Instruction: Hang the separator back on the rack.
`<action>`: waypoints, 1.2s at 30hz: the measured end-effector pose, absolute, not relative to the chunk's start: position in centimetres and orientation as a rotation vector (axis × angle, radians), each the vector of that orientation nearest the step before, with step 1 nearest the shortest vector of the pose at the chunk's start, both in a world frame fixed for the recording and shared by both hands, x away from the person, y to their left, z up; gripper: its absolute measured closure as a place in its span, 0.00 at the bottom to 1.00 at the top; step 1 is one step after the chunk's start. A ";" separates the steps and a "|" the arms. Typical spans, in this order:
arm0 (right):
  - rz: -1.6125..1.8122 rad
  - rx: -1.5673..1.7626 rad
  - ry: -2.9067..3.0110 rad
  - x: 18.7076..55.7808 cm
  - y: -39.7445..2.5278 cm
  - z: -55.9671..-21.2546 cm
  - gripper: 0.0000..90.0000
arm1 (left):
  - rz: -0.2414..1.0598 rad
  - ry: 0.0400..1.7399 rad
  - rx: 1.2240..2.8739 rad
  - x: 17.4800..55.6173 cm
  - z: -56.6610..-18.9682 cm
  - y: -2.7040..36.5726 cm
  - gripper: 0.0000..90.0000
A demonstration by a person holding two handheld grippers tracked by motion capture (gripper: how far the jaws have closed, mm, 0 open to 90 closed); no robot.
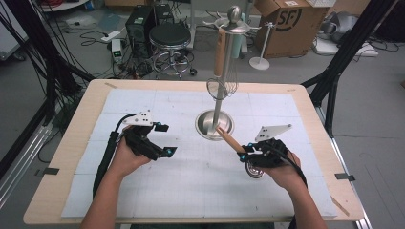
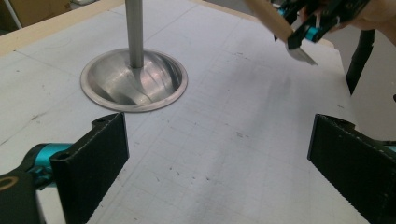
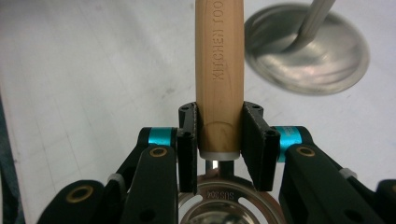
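Observation:
A metal utensil stand (image 1: 214, 125) with a round dish base and a tall pole rises at the table's centre. From its top hangs a whisk (image 1: 222, 87) with a wooden handle. My right gripper (image 1: 244, 153) is shut on the wooden handle (image 3: 219, 70) of a utensil whose round metal head (image 3: 224, 200) sits under the jaws. That handle (image 1: 229, 138) points up-left at the stand base (image 3: 327, 60). My left gripper (image 1: 166, 139) is open and empty, left of the base (image 2: 159, 84). In the left gripper view its jaws (image 2: 219, 154) stand wide apart over the mat, with the right gripper (image 2: 303, 28) farther off.
A white gridded mat (image 1: 143, 191) covers most of the wooden table (image 1: 57, 157). Behind the table stand a black stool (image 1: 169, 36), a computer tower (image 1: 139, 24), a cardboard box (image 1: 291, 24) and floor cables. Black frame legs (image 1: 334, 71) flank the table.

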State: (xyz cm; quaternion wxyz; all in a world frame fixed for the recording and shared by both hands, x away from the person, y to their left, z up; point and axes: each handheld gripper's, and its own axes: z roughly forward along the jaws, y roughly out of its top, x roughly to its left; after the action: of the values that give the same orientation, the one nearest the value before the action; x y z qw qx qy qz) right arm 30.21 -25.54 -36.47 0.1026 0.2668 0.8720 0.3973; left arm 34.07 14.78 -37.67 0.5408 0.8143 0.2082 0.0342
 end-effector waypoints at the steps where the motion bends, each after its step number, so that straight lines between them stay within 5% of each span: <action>1: 1.190 0.781 2.553 30.3 -25.8 -36.1 0.77 | 0.081 0.495 1.934 34.1 -37.7 14.8 0.07; 36: 1.591 0.635 2.160 33.0 -30.8 -24.4 0.77 | 0.081 0.489 1.929 34.1 -37.6 15.1 0.07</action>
State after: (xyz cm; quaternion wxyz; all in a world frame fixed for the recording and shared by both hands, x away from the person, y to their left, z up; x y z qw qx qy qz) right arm 33.02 -30.76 -24.38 0.1912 0.2262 0.7691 0.5663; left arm 34.12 15.07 -37.57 0.5439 0.8127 0.2059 0.0343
